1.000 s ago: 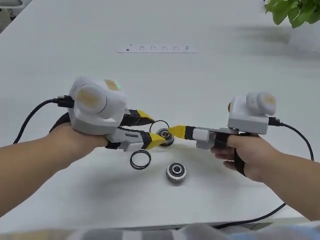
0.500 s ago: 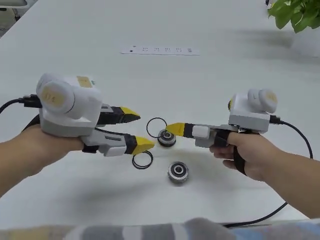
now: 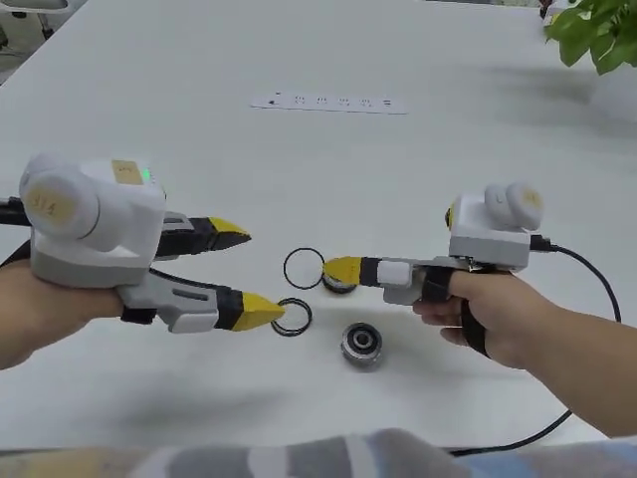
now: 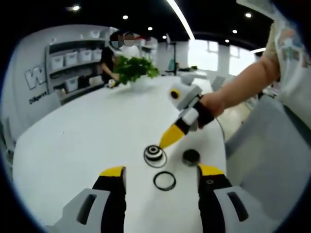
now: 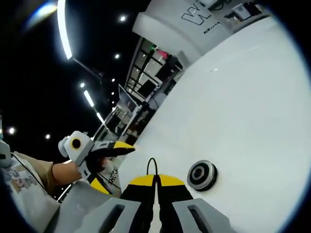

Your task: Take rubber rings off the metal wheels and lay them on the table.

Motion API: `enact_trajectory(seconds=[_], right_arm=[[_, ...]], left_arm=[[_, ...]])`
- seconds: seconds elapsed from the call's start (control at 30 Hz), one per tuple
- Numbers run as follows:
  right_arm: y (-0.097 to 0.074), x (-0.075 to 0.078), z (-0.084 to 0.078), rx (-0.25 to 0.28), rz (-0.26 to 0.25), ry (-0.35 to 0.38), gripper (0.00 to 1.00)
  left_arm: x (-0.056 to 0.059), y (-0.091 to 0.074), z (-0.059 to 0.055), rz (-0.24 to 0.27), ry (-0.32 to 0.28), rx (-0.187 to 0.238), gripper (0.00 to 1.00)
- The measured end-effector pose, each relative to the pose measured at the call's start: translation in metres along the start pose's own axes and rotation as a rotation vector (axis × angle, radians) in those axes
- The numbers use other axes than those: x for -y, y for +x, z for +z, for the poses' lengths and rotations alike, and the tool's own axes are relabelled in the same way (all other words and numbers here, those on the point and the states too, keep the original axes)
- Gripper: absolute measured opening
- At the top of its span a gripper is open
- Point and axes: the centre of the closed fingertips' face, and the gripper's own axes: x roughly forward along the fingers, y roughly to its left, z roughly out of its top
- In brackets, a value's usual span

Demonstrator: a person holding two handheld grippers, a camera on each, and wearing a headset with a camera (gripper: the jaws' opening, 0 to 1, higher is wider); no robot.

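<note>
My left gripper [image 3: 244, 273] is open and holds nothing; it hovers left of the parts, with its jaws [image 4: 161, 171] spread wide. My right gripper [image 3: 338, 269] is shut, and a thin black rubber ring [image 3: 304, 268] sticks out from between its yellow tips [image 5: 152, 166]. Just behind those tips a metal wheel [image 3: 342, 285] sits on the table [image 4: 154, 152]. A second metal wheel [image 3: 361, 344] lies nearer to me [image 5: 202, 174]. A loose rubber ring [image 3: 291, 317] lies flat on the table just ahead of the left jaws [image 4: 164, 180].
The white table [image 3: 418, 169] stretches far ahead. A white power strip [image 3: 328, 102] lies at the back and a green plant [image 3: 597, 30] at the far right corner. A black cable [image 3: 587, 269] trails from the right gripper. A person [image 4: 114, 58] stands by shelves behind the table.
My left gripper has pulled back to the left, away from the wheel, with its jaws wider apart. The right gripper has stayed by the wheel with the ring at its tips.
</note>
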Motion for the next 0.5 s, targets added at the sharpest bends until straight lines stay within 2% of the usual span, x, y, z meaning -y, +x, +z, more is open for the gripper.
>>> enact_trajectory(seconds=[0.5], right_arm=[[0.011, 0.002, -0.03, -0.131, -0.015, 0.014, 0.0]], left_arm=[[0.002, -0.009, -0.005, -0.001, -0.018, 0.002, 0.64]])
